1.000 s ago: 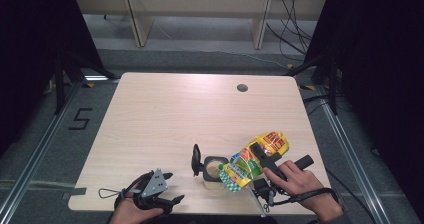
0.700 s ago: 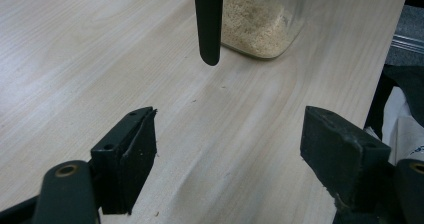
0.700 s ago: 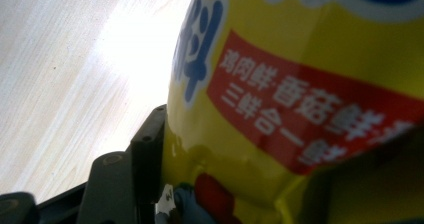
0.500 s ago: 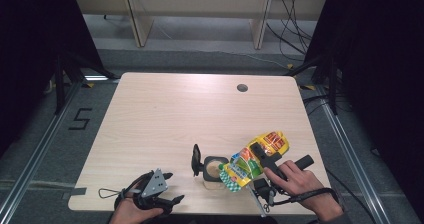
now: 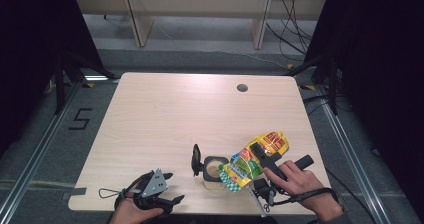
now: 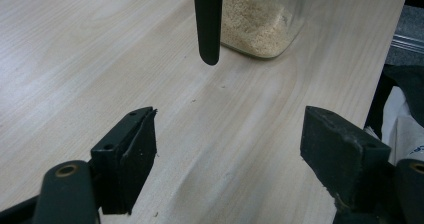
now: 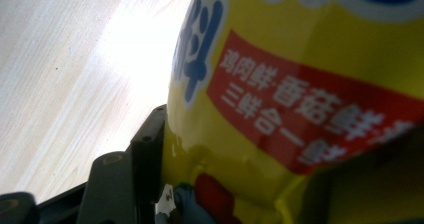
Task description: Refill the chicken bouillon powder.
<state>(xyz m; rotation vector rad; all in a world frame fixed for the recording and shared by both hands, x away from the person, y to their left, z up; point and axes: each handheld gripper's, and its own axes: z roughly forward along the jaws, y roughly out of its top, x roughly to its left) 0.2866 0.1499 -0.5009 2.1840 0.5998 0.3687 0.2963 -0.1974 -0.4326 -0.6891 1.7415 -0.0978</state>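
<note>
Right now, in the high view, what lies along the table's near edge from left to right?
Left gripper → black lid → jar → yellow bag → right hand.

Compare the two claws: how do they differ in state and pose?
The right claw is shut on the yellow bag, tilting it over the jar; the left claw is open, with nothing between its jaws. The right claw is raised above the table; the left claw sits low near the table's edge. Each is held in a hand.
</note>
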